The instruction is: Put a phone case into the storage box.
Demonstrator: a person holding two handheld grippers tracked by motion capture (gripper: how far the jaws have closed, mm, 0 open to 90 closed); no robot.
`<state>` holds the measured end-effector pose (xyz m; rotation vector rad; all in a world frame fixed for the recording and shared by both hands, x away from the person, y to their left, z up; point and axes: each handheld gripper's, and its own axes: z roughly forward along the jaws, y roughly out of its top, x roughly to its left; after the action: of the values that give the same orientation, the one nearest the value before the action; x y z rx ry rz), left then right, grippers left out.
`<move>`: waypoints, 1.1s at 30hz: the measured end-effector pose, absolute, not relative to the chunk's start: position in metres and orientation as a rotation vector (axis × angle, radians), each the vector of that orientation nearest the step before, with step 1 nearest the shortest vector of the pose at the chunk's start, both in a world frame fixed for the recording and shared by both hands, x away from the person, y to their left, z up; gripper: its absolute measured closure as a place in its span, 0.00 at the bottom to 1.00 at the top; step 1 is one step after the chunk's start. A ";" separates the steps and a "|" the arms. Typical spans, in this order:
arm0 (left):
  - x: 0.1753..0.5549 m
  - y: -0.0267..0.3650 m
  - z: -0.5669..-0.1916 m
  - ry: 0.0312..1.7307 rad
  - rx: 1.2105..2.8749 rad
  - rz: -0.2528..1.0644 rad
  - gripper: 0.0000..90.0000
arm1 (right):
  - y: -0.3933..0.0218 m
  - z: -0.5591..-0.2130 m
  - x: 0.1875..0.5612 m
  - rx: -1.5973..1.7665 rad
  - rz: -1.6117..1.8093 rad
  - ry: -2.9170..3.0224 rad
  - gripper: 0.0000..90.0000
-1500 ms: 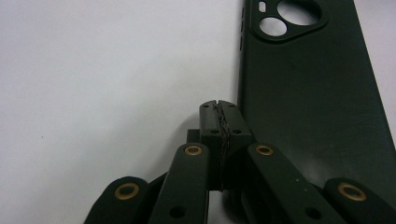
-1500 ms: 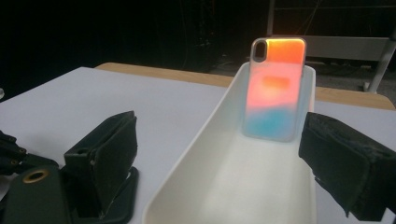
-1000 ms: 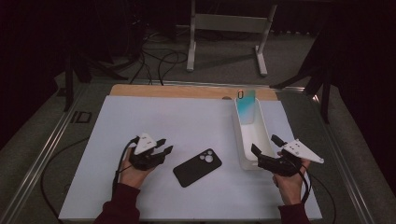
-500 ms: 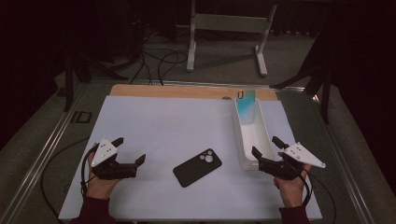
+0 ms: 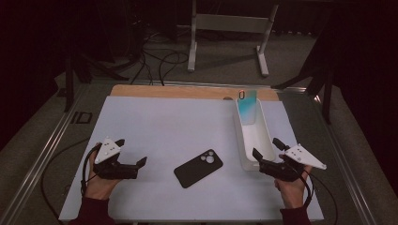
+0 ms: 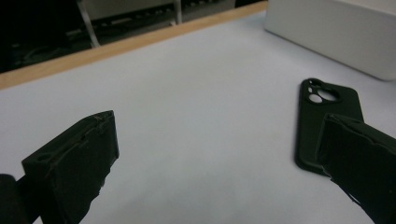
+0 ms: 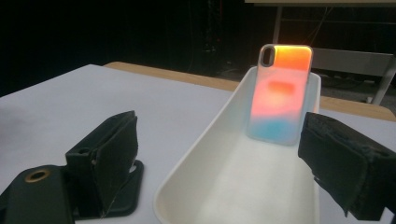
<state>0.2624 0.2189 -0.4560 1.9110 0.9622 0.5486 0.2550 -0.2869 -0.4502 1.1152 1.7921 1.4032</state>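
Observation:
A black phone case (image 5: 198, 168) lies flat on the white table top (image 5: 164, 126), camera cut-out toward the far right. My left gripper (image 5: 130, 151) is to its left, apart from it; its jaws have just been opening and stand open with nothing between them. In the left gripper view (image 6: 219, 154) the black case (image 6: 327, 112) lies beyond the right jaw. My right gripper (image 5: 266, 147) is open at the near end of a long white tray (image 5: 263, 140). An orange-to-blue phone case (image 7: 280, 93) leans upright against the tray's far end (image 7: 219, 121), ahead of the right gripper (image 7: 224, 154).
A wooden strip (image 5: 187, 91) runs along the table's far edge. A small black rectangle (image 5: 80, 117) lies on the grey surface left of the white top. Cables and the legs of a metal stand (image 5: 225, 42) are on the floor beyond.
My left gripper has drawn away to the left from the black case's near end, and its jaws have spread wide. The case lies where it was. The right gripper has kept still.

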 end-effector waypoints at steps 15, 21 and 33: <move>0.294 0.160 -0.464 0.886 2.126 0.423 0.00 | -0.288 -0.449 0.255 1.124 1.411 1.784 0.13; 0.305 0.133 -0.477 0.860 2.185 0.366 0.00 | -0.286 -0.451 0.255 1.129 1.403 1.785 0.12; 0.309 0.089 -0.497 0.816 2.282 0.276 0.00 | -0.286 -0.451 0.256 1.132 1.406 1.780 0.12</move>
<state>0.3092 0.0886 -0.4965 2.2820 0.8155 0.2758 0.2559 -0.2857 -0.4505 1.1325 1.7797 1.4058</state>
